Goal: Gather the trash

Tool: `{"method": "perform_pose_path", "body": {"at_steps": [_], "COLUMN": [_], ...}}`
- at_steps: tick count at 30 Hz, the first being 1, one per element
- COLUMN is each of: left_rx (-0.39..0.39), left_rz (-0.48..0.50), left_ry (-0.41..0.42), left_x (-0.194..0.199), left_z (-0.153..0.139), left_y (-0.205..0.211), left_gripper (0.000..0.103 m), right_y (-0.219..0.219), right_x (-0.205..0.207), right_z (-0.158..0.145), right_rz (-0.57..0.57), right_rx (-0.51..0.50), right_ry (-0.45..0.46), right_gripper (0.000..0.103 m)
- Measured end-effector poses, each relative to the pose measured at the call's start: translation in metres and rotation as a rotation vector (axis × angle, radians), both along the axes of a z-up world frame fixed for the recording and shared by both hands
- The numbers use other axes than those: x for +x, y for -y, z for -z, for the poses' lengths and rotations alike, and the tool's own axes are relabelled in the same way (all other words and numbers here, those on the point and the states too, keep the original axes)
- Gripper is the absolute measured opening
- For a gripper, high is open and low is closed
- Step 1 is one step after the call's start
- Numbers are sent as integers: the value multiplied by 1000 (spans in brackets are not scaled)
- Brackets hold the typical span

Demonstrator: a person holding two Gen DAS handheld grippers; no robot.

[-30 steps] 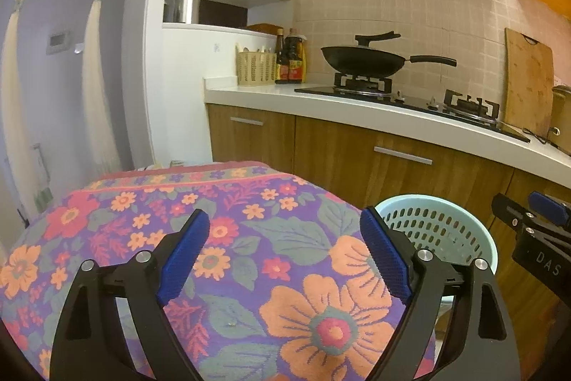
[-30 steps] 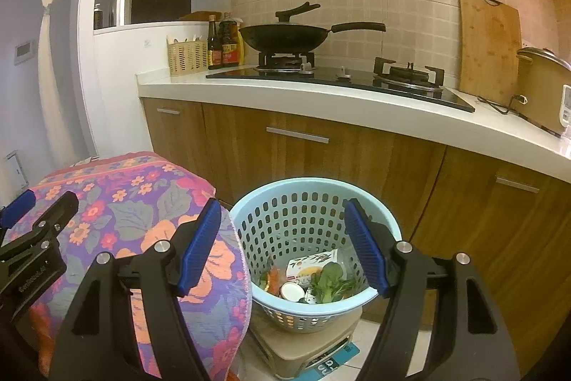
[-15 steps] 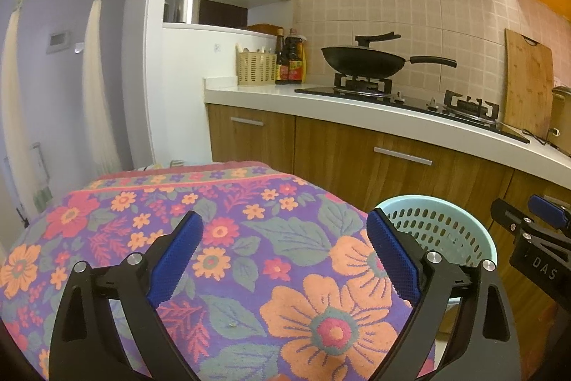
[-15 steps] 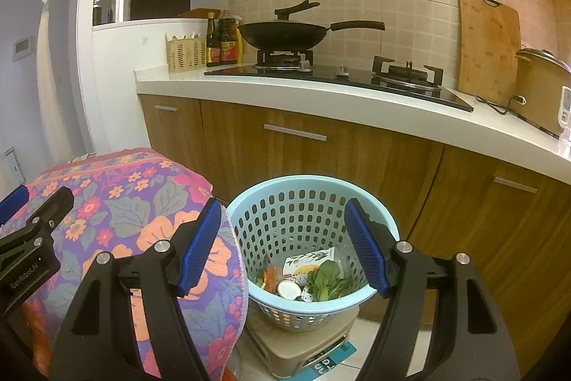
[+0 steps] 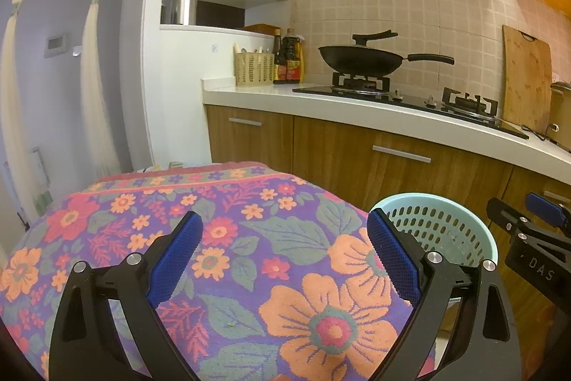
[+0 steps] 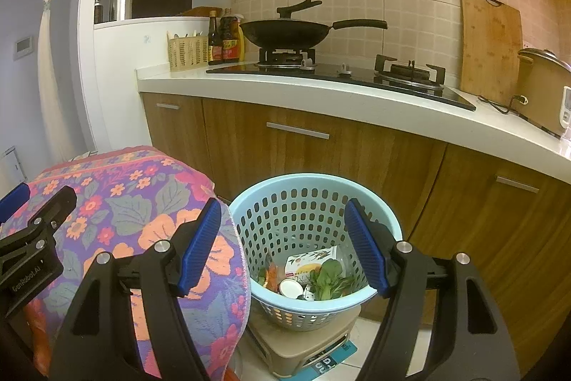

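Both sets of jaws spread wide, nothing between them. Left gripper [image 5: 285, 256] hovers over the floral cloth [image 5: 249, 238] on the table; right gripper [image 6: 283, 245] hangs past the table's right edge, looking down into the light-blue basket [image 6: 389, 220].

Trash sits at the basket bottom: a carton [image 6: 314, 263], a leafy green [image 6: 330, 277], a small round lid or cup [image 6: 291, 288], something orange at the left wall, too small to name. Basket stands on a beige stool or scale [image 6: 303, 341], just beside the table edge and in front of the wooden cabinets [image 6: 321, 149].

Cloth top looks bare except for a tiny crumb [image 5: 231, 324] near the front edge, so the job looks almost or fully done.

If the crumb counts: left gripper drops straight down, closes nearly flat to the cloth without snagging the weave, then carries it over the right edge and releases above the basket rim. Keep the right gripper out of that path; the two are near each other at the right edge.
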State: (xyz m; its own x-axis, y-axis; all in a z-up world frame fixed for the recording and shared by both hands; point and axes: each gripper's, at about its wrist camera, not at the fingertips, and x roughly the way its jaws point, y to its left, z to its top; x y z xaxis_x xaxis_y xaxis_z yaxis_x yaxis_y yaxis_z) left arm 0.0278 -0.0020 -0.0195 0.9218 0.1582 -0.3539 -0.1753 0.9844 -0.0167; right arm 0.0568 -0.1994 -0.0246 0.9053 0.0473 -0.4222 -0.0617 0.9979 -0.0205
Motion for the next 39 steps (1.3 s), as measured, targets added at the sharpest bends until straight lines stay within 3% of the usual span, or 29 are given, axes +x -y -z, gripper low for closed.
{"method": "perform_pose_path", "body": {"at_steps": [39], "left_rx": [11], "left_rz": [-7], "left_ry": [-7], "left_x": [0], "left_z": [2], "left_y": [-7], "left_gripper": [91], "right_y": [-3], "right_x": [-1], "right_z": [0], "right_rz": [-19], "right_rx": [-8], "right_ry": [11], "right_gripper": [67]}}
